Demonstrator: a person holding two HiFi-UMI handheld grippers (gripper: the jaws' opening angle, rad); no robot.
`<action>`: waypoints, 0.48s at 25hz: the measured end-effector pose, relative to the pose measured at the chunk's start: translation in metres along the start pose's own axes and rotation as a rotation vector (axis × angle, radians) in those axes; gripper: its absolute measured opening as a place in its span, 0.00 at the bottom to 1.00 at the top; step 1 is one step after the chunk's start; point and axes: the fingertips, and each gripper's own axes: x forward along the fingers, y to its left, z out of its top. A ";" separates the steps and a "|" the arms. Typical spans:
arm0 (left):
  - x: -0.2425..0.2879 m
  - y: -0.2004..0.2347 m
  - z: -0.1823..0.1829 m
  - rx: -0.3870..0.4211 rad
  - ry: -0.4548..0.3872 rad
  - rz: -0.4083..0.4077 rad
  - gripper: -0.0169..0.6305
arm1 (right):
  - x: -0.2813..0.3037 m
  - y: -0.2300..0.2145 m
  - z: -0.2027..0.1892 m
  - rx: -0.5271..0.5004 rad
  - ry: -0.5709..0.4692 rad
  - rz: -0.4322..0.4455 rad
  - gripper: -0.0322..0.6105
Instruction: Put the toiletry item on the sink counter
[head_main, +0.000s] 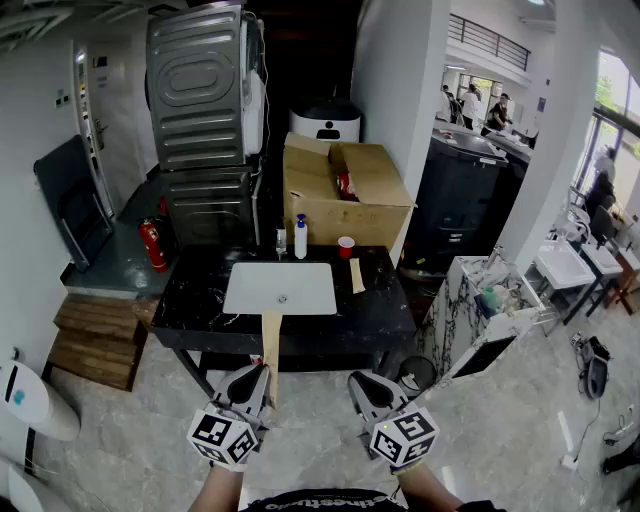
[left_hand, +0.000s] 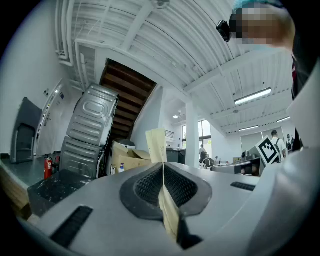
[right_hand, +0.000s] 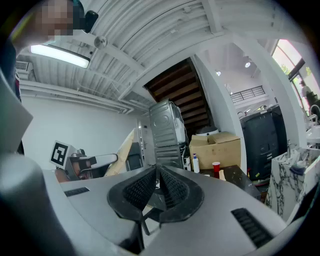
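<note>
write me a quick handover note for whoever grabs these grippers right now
Left gripper: shut on a flat tan packet, which sticks out past the jaws.
Right gripper: jaws slightly apart, empty.
Sink counter is ahead; a second tan packet, spray bottle and red cup sit on it.
Done: packet in grip.
Left: carry it over, lay it on the counter, release.

We note glossy veined stone on the counter (head_main: 375, 300), ribbed metal casing (head_main: 198, 85) upper left, matt cardboard box (head_main: 370, 185), papery packet (head_main: 271, 345).
</note>
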 end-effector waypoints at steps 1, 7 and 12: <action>0.001 -0.001 0.000 0.000 0.002 0.000 0.05 | 0.000 -0.001 0.000 0.000 0.001 0.000 0.11; 0.004 -0.004 -0.002 0.003 0.005 -0.006 0.05 | 0.000 -0.003 -0.003 0.003 0.007 -0.001 0.11; 0.006 -0.005 -0.003 0.005 0.004 -0.010 0.05 | 0.000 -0.003 -0.003 0.003 0.003 0.002 0.11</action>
